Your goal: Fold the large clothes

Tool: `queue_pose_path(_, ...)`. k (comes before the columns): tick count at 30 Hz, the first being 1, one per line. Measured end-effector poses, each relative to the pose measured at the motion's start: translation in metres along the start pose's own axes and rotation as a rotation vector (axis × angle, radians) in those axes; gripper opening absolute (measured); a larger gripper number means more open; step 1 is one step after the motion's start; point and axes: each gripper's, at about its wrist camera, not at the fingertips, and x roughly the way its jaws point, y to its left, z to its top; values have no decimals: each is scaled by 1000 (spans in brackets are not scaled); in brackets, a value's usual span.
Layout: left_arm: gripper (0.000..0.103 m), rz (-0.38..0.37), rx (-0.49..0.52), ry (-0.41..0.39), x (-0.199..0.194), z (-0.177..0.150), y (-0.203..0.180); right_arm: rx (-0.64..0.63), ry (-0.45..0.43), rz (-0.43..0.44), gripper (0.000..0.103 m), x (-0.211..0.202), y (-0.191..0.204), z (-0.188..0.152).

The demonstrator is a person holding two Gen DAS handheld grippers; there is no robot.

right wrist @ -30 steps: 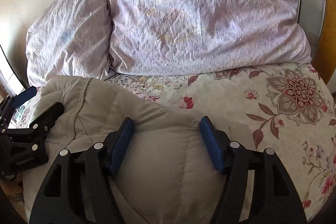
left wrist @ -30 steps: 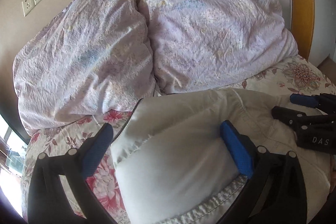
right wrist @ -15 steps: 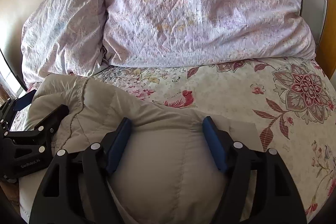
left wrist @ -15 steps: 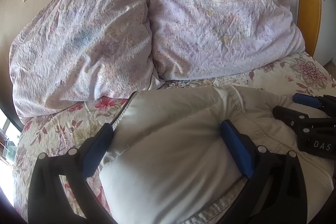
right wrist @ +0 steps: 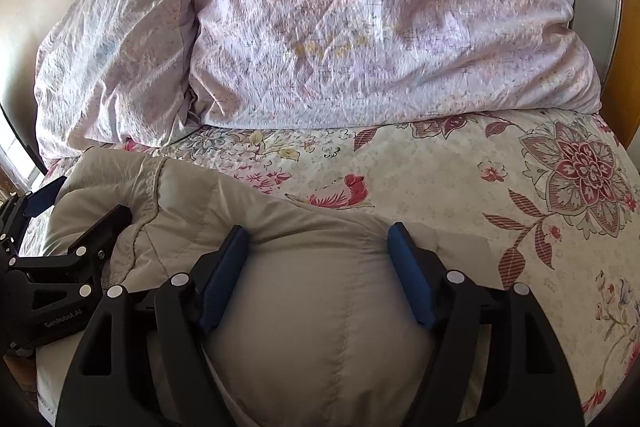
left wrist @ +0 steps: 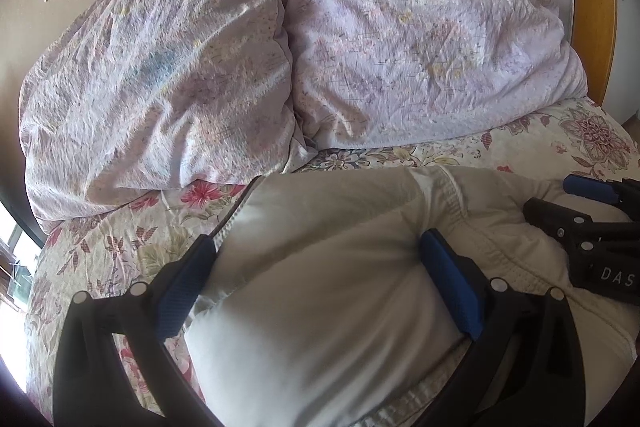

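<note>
The puffy beige jacket [right wrist: 312, 311] lies folded on the bed's [right wrist: 460, 163] near side – the right claw [right wrist: 316, 279] stands apart, straddling a bulge of it, as does the left claw [left wrist: 316, 291] (neither pinching). Judging by this, press the padding flat, then draw both back cleanly. One jacket, two claws, two pillows [left wrist: 420, 27].

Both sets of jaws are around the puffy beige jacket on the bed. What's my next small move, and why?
Probably draw both grippers back off the jacket. It already lies bunched on the floral bedspread, and the left gripper and right gripper only straddle its padding with wide jaws. Once clear, you can pick the next edge to fold.
</note>
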Motion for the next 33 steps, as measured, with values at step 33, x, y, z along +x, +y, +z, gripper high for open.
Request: queue_pose_path(33, 101, -340, -214, 85, -76, -40, 55, 162, 53, 167, 102, -102, -51, -39)
